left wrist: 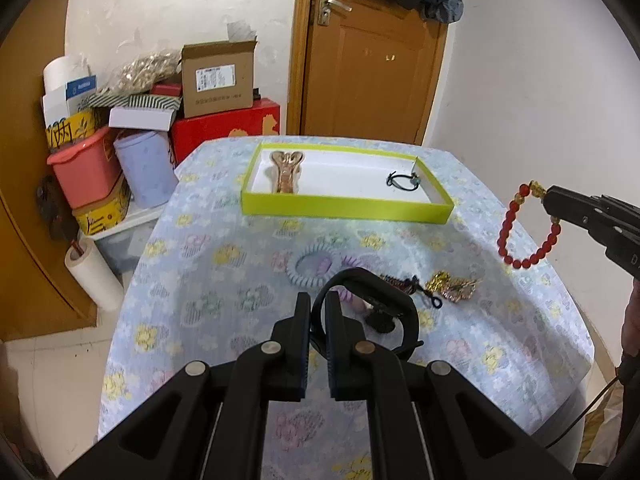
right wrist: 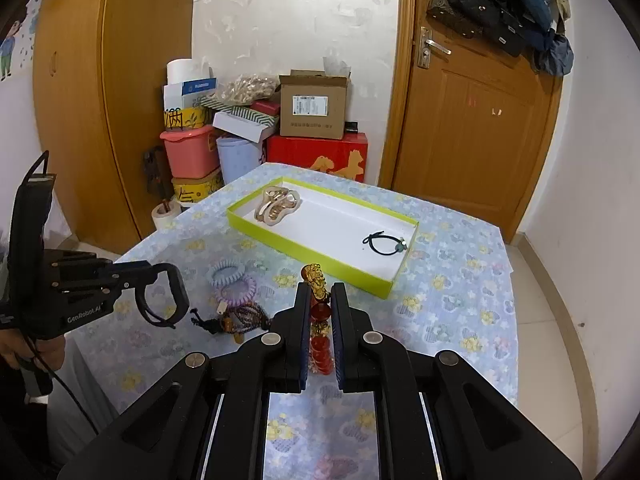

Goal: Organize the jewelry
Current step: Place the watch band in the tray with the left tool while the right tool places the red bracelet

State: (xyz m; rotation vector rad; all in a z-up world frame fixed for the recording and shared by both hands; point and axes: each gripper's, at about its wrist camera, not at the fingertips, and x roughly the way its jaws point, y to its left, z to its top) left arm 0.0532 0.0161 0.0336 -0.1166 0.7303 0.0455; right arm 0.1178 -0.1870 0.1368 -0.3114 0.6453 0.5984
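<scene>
1. Left claw (left wrist: 318, 320): closed on a black band (left wrist: 394, 304), a thick looped strap held clear above the tabletop (left wrist: 224, 320).
2. Right claw (right wrist: 321, 312): closed on a red bead bracelet (left wrist: 520, 236) with a gold charm; the bracelet hangs free over the right edge of the tabletop.
3. Destination: the green-rimmed tray (left wrist: 348, 206) lies near the far edge of the tabletop. It contains a gold hair clip (left wrist: 286, 172) at its left end and a black cord bracelet (left wrist: 402, 180) at its right end.
4. Remaining items: a blue coil hair tie (left wrist: 308, 268), a purple coil tie (right wrist: 236, 286), a dark beaded strand (left wrist: 404, 284) and a gold ornament (left wrist: 448, 286) lie mid-tabletop.
5. Step in hand, as judged: both pieces are lifted for transport to the tray.
6. Next move: carry each claw over the tray's bare white middle, lower it, then release without striking the rim or the pieces inside.
</scene>
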